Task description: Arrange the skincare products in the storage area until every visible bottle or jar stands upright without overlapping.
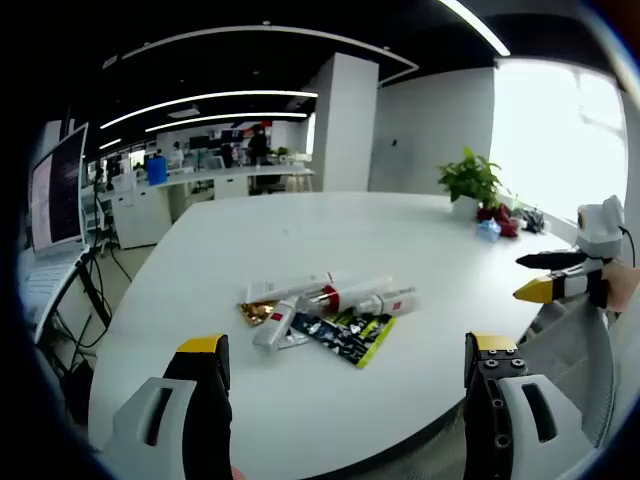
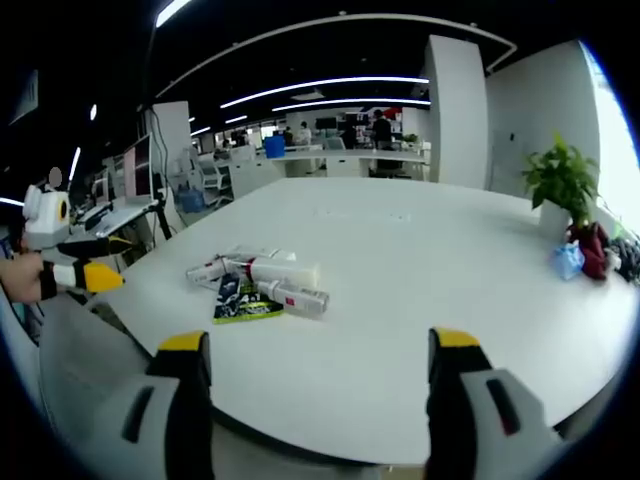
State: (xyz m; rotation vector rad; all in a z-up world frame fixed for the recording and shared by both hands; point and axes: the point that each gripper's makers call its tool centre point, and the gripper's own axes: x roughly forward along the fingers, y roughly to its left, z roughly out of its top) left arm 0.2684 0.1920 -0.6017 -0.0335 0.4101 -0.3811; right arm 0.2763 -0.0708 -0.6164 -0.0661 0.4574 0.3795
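Open office. Large white bench (image 1: 300, 240); potted plant (image 1: 470, 180) at its 2 o'clock edge. White pillar (image 1: 345, 120) beyond. Ceiling light strips (image 1: 210, 98). Bright window (image 1: 555, 140) at 3 o'clock.

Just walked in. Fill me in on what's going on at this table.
A person holds a tool in each hand, the left tool and the right tool, both open and empty above the white table. The skincare tubes lie flat in an overlapping pile beside a dark green sachet. Nothing stands upright yet.
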